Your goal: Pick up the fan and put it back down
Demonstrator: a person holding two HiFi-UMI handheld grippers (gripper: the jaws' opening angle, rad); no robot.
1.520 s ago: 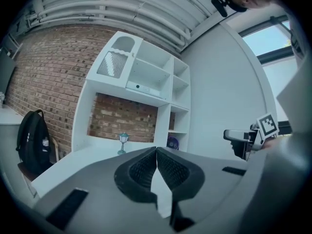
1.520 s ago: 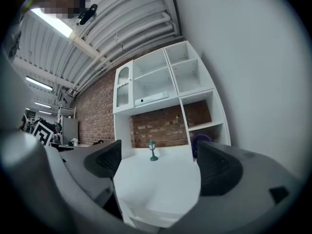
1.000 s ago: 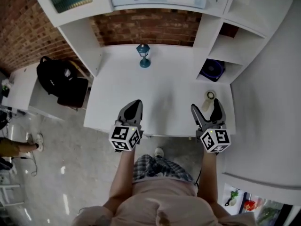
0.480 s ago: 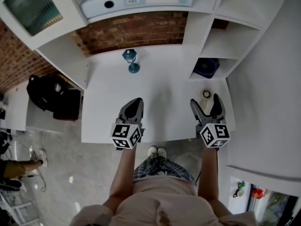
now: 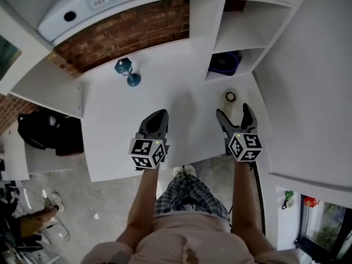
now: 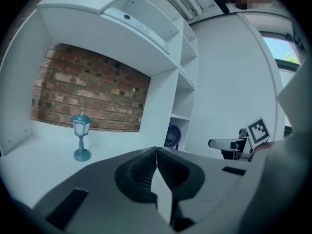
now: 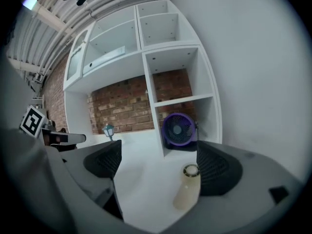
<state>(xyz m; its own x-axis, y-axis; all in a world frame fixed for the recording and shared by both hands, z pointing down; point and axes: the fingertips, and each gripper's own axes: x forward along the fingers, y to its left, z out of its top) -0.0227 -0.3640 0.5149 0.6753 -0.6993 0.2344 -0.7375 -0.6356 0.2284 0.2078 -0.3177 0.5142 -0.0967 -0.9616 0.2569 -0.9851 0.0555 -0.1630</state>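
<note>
- In the left gripper view the fan is only a purple sliver, its left half hidden behind the shelf upright.
- In the head view the fan sits deep in its cubby, its back part covered by the board above.
- The bottle is too blurred to tell its contents.
- The black bag disappears under the counter edge.
- The white device is cut by the top edge.
- A person is cut off at the lower left.
</note>
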